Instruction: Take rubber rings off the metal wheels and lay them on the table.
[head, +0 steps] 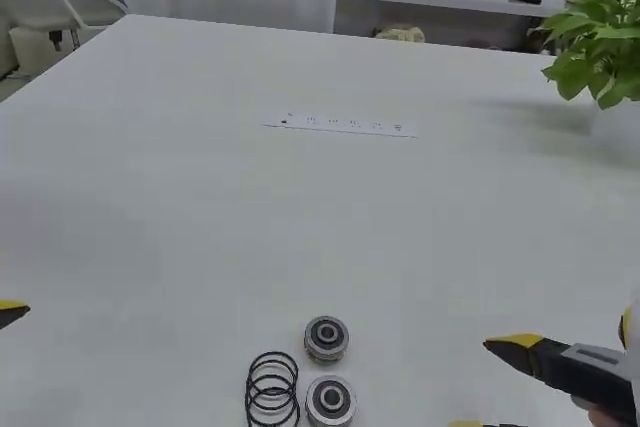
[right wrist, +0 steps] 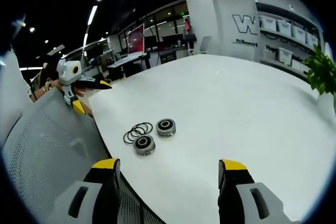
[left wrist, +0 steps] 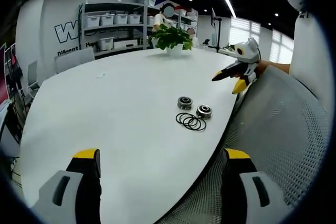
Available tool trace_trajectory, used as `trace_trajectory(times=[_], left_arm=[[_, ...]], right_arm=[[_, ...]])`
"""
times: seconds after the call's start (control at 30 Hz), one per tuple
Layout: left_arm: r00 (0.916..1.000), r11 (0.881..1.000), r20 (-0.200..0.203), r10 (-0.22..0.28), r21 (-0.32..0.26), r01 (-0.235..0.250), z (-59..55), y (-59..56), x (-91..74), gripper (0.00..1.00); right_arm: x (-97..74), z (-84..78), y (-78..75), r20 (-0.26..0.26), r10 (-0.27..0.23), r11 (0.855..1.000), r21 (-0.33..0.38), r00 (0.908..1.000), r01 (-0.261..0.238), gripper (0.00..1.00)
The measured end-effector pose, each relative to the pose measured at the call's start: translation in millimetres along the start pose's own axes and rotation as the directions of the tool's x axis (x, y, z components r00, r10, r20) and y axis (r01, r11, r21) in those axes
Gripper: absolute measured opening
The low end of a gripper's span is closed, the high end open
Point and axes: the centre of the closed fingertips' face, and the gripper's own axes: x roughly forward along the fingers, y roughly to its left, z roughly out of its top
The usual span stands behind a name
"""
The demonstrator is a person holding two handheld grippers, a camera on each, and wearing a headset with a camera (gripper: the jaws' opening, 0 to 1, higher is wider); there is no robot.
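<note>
Rings (head: 272,387), four or so thin black loops, lie overlapping in a loose heap on the table (head: 200,197) at its near edge, closest to the head camera. Well left of the rings hangs the left gripper (left wrist: 161,156). Its jaws are spread wide with nothing between them, and it is clear of the table top. Just right of the rings stand two wheels on their flat faces. The near wheel (head: 331,399) almost touches the heap, and the far wheel (head: 326,337) sits a little behind and apart from it. Whether either wheel has a ring left in its groove is too small to tell. Well right of the rings the right gripper (right wrist: 169,164) hangs, equally wide and empty. Far beyond the rings to the right stands a plant (head: 595,42).

The rings look light, soft and stretchy, so they would likely cling in a groove, snap back if let slip, and tangle with each other in the heap. A jaw tip hooked under one strand at the wheel's edge seems the best hold. The wheels look stiff, smooth and fairly heavy for their size, apt to slide or roll. One is best pinched across its rim by one gripper while the other peels.
</note>
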Motion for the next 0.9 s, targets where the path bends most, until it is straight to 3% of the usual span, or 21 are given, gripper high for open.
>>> trace_trajectory(times=[0.4, 0.47, 0.57, 0.73, 0.9], left_arm=[[0.9994, 0.999, -0.030, -0.015, -0.030, 0.014, -7.6, -2.4, 2.0, 0.92], [0.9988, 0.999, -0.047, -0.013, -0.040, 0.011, -12.7, -1.2, 2.2, 0.90], [0.9992, 0.998, -0.037, -0.017, -0.053, 0.015, -13.2, -2.1, 1.8, 0.89], [0.9993, 0.997, -0.029, -0.023, -0.072, 0.021, -14.0, -5.5, 0.3, 0.86], [0.9986, 0.996, -0.043, -0.031, -0.083, 0.027, -17.9, -7.5, 0.6, 0.86]], right_arm=[[-0.7, -9.3, 0.7, -0.061, -0.017, 0.999, -0.048, 0.9980, 0.014, 0.73], [-1.1, -8.1, 0.1, -0.052, -0.019, 0.999, -0.034, 0.9985, 0.018, 0.73], [-2.1, -7.9, -0.9, -0.039, -0.022, 1.000, 0.007, 0.9990, 0.022, 0.73], [0.6, -20.3, -1.7, -0.102, -0.032, 0.999, -0.011, 0.9943, 0.031, 0.73], [0.5, -25.7, -1.3, -0.127, -0.028, 0.999, -0.020, 0.9915, 0.025, 0.72]])
